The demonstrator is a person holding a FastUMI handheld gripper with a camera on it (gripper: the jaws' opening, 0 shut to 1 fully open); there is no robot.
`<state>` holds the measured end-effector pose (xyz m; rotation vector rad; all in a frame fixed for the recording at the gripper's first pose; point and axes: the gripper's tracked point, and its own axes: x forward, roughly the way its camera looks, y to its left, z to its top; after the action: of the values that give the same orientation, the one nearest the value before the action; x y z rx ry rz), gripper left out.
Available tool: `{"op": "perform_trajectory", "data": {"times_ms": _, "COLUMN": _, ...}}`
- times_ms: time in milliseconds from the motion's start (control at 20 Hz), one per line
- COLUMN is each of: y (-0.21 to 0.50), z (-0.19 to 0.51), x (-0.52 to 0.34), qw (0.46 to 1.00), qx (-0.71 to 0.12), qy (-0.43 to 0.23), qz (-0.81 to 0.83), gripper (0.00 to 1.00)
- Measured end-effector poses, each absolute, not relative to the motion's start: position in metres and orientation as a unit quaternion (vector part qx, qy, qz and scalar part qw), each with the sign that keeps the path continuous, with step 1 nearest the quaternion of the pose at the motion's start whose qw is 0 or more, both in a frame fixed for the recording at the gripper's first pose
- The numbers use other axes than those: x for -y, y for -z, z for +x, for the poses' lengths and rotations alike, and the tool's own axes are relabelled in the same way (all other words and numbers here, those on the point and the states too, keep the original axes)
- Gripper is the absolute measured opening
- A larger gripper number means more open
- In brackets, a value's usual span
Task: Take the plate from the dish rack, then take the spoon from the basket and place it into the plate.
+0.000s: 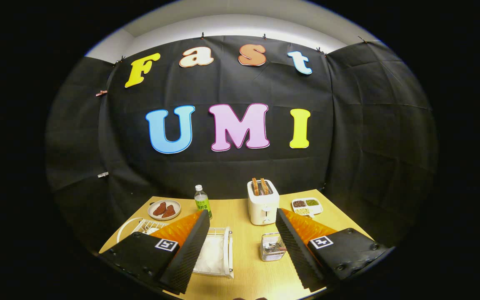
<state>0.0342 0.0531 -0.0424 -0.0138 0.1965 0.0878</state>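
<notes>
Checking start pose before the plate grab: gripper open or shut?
Open. The gripper has its fingers spread wide with nothing between them; the wire basket and the dish rack sit on the table in the gap.

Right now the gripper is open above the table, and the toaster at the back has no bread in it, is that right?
Not quite. The gripper view shows the gripper open above the table, but the toaster at the back has two slices of toast standing in its slots.
</notes>
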Motion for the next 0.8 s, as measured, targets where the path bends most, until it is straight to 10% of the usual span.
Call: {"op": "perform_trajectory", "data": {"times_ms": 800, "y": 0.155, "z": 0.122, "x": -0.154, "qw": 0.942, "qx": -0.318, "qy": -0.099, "qz": -0.045, "gripper": 0.95}}
